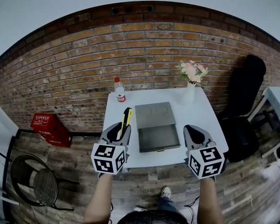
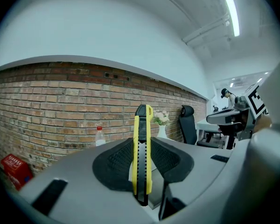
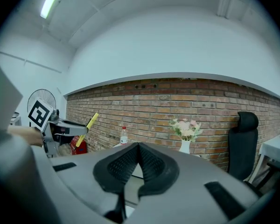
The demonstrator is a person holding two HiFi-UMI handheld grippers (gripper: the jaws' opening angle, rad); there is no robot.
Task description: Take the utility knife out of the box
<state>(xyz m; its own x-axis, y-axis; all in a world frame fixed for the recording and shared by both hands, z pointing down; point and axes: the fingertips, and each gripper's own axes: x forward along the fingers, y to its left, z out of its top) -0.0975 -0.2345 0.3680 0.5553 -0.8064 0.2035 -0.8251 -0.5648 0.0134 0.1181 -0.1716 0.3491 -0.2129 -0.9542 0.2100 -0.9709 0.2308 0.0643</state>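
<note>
Our left gripper (image 1: 119,130) pinches the yellow-and-black plastic utility knife (image 2: 142,162), whose end sticks out past the pads toward twelve o'clock. Our right gripper (image 3: 138,160) has its jaws pressed together on nothing. The knife sits outside the open flat grey box (image 1: 154,113), at its nine o'clock.
</note>
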